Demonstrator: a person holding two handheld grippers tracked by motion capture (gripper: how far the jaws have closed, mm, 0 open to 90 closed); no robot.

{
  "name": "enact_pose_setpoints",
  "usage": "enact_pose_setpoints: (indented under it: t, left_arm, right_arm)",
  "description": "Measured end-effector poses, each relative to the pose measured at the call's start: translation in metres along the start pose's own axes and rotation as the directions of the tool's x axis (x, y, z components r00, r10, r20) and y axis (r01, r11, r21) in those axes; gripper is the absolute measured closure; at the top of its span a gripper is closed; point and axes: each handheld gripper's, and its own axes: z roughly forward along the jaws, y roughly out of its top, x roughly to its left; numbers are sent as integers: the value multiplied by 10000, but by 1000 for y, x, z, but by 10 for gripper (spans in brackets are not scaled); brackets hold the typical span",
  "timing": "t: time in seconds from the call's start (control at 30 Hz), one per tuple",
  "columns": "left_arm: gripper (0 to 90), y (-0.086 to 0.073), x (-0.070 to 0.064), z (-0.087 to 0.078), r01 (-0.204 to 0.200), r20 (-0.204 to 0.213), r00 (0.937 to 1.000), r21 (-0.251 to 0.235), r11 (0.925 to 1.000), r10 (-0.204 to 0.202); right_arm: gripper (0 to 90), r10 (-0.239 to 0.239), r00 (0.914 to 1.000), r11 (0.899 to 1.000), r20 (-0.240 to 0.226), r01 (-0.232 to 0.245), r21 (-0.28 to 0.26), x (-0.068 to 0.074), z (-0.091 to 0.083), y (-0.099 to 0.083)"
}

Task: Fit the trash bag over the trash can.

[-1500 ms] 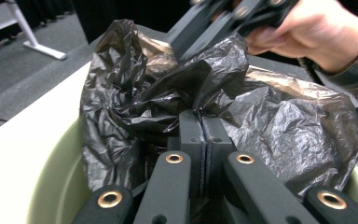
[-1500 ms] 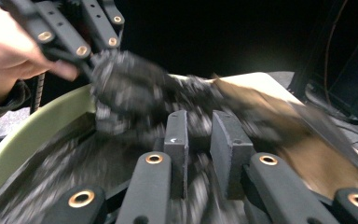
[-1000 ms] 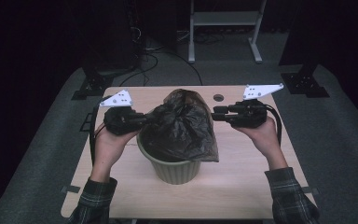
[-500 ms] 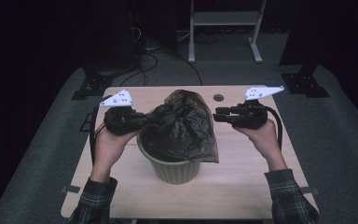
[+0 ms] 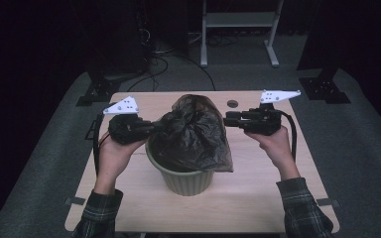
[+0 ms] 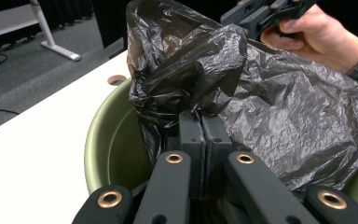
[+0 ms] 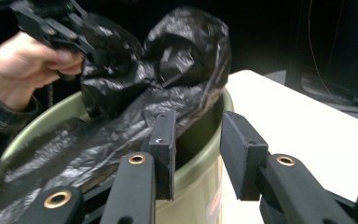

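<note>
bare table (image 5: 258, 198) surrounds bin (image 5: 188, 177); left tongs (image 6: 204, 122) pinch bag (image 5: 193, 134).

Bag (image 5: 193, 134): black plastic, thin, crinkled, semi-glossy. Bunched into a tall lump rising above the bin (image 5: 186, 179), one flap draped over the rim at near-right. Left gripper (image 6: 200, 128) clamped on a fold at its left side. Bin: olive-green round pot, upright, mid-table, w/ bag partly inside; inner wall bare on left side.
</note>
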Motion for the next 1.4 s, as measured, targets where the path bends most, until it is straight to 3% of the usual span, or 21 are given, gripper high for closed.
enact_pose_setpoints:
  t: [0.2, 0.43, 0.47, 0.5, 0.53, 0.7, 0.8, 0.83, 0.9, 1.07, 1.13, 1.17, 1.2, 1.23, 1.4]
  left_arm:
    - [890, 0, 0, 2, -1, 49, 10000, 35, 10000, 1]
    - [890, 1, -1, 1, -6, 79, 10000, 36, 10000, 6]
    - [890, 0, 0, 1, -6, 63, 10000, 22, 10000, 6]
    - [890, 0, 0, 0, -13, 57, 10000, 10, 10000, 13]
    - [890, 0, 0, -1, -3, 54, 10000, 2, 10000, 3]
    - [890, -5, 2, -10, 46, -68, 10000, -27, 10000, -47]
    - [890, -11, 4, -16, 176, -193, 9997, 9, 9998, -176]
    - [890, -18, 7, -21, 275, -291, 9992, 60, 9996, -274]
    - [890, -21, 9, -23, 375, -346, 9987, 50, 9993, -373]
    - [890, -38, 19, -33, 717, -812, 9942, 145, 9973, -703]
    - [889, -42, 23, -36, 871, -822, 9928, 24, 9962, -866]
    - [815, -43, 24, -37, 866, -921, 9920, 24, 9962, -860]
    - [815, -43, 24, -37, 837, -958, 9919, -49, 9965, -838]
    - [724, -42, 24, -38, 777, -1011, 9917, -184, 9968, -792]
    - [428, -25, 15, -45, 120, -1118, 9935, -897, 9959, -221]
  right_arm:
    - [659, -37, 10000, 9999, -69, 36, -97, 1, -5, 2]
    - [661, 101, 9999, 9989, 59, -103, 452, -1, 12, -3]
    - [817, 135, 9997, 9984, 194, -145, 555, -2, 14, -4]
    - [817, 135, 9997, 9984, 194, -145, 555, -2, 14, -4]
    - [885, -61, 9997, 9977, 223, 46, 680, -1, 15, -4]
    - [900, -486, 9951, 9956, 858, 414, 841, 3, 15, -1]
    - [900, -642, 9871, 9951, 1467, 522, 839, -1, 9, 3]
    - [900, -678, 9808, 9950, 1831, 529, 851, -5, 4, 5]
    - [900, -669, 9757, 9951, 2088, 499, 856, -10, -1, 5]
    - [900, -652, 9654, 9954, 2524, 450, 849, -16, -7, 3]
    - [900, -590, 9674, 9956, 2464, 392, 846, -18, -8, 2]
    - [900, -708, 9711, 9958, 2279, 555, 731, -16, -8, 1]
    - [900, -708, 9711, 9958, 2279, 555, 731, -16, -8, 1]
    - [900, -755, 9765, 9962, 2017, 650, 581, -14, -8, 2]
    - [900, -1081, 9765, 9935, 1867, 994, 552, -6, -5, 9]
